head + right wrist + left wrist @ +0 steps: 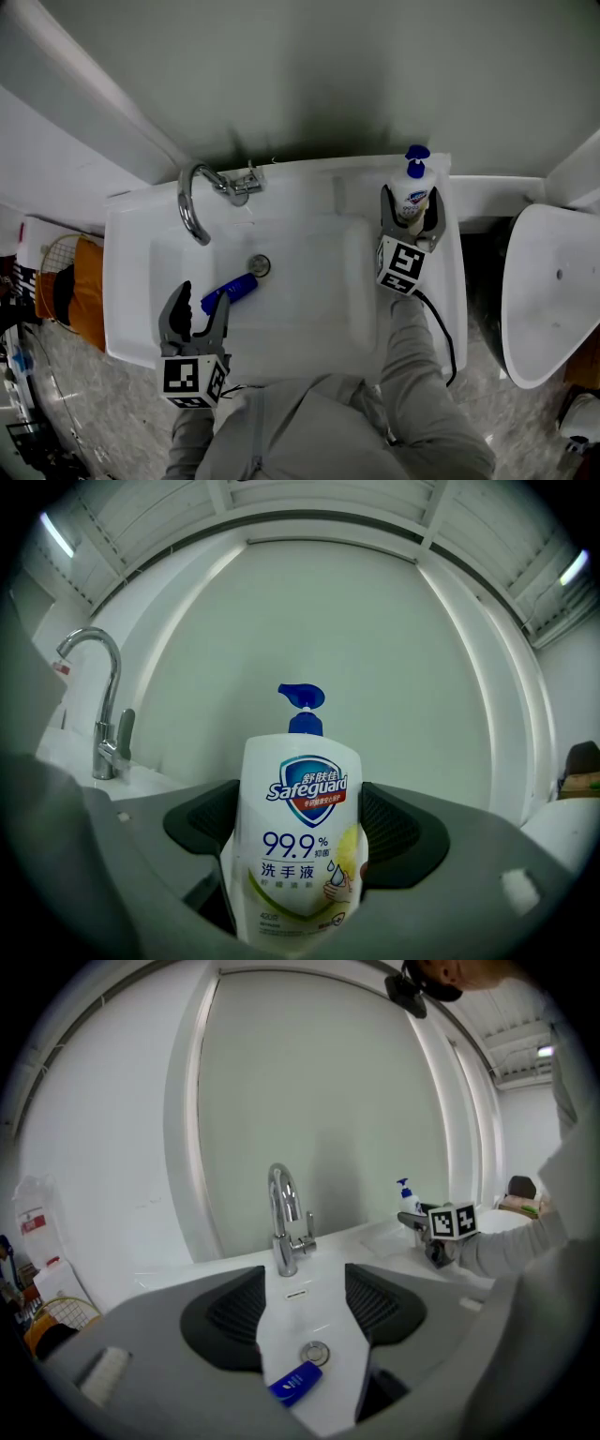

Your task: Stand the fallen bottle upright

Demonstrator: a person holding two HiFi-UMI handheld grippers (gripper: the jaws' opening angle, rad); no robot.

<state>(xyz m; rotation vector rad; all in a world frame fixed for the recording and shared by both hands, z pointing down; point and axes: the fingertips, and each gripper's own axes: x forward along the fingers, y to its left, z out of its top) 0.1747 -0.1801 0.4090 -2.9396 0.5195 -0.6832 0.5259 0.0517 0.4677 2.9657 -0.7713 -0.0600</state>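
Firmly clamped in the right gripper: white soap bottle, upright, blue pump on top, pads against both its sides, over the sink rim well to the right of the faucet; contact with the rim not clear. Over at the left gripper: jaws spread wide, grasping nothing, hovering above the basin in front of the faucet. Lying inside the basin, in front of the faucet and just beside the drain: blue tube, on its side, clear of both jaws.
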